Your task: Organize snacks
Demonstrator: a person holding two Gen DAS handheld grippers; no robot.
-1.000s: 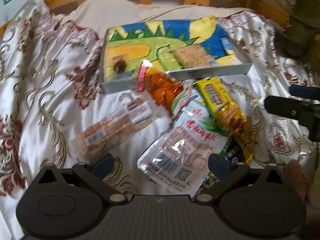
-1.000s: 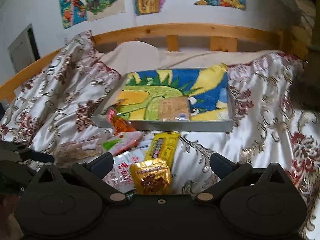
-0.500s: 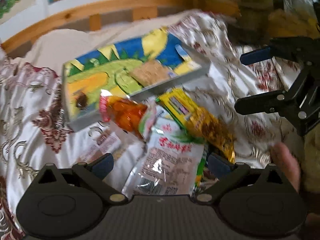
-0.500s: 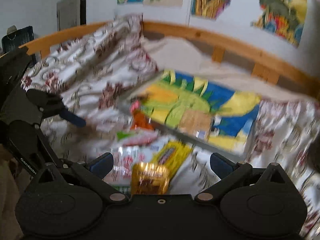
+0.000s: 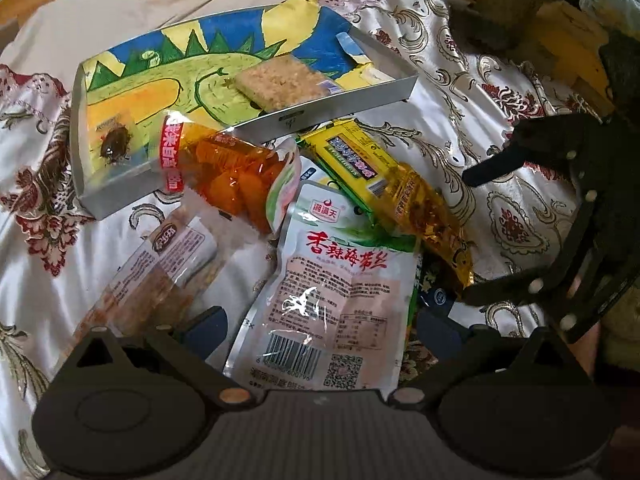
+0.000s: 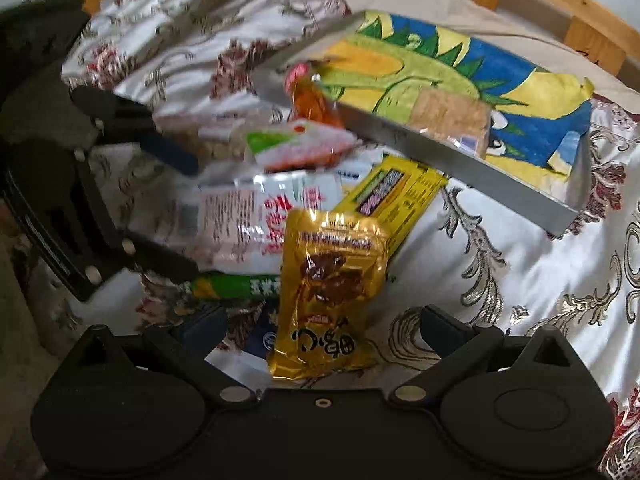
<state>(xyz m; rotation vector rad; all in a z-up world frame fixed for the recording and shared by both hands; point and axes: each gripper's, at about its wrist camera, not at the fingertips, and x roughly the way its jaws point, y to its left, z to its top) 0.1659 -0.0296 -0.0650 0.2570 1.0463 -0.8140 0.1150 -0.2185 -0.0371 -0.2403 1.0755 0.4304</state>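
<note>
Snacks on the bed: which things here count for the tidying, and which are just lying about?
For the job:
tray
cracker pack
orange bag
white pouch
yellow bar
gold bag
clear biscuit pack

Lying about:
bedspread
pillow
bed rail

The bedspread point(image 5: 460, 92) is white with gold scrolls and dark red flowers. The tray point(image 5: 280, 120) has a green, yellow and blue drawing. One packet point(image 6: 332, 292) is gold, another point(image 5: 352, 160) yellow.
</note>
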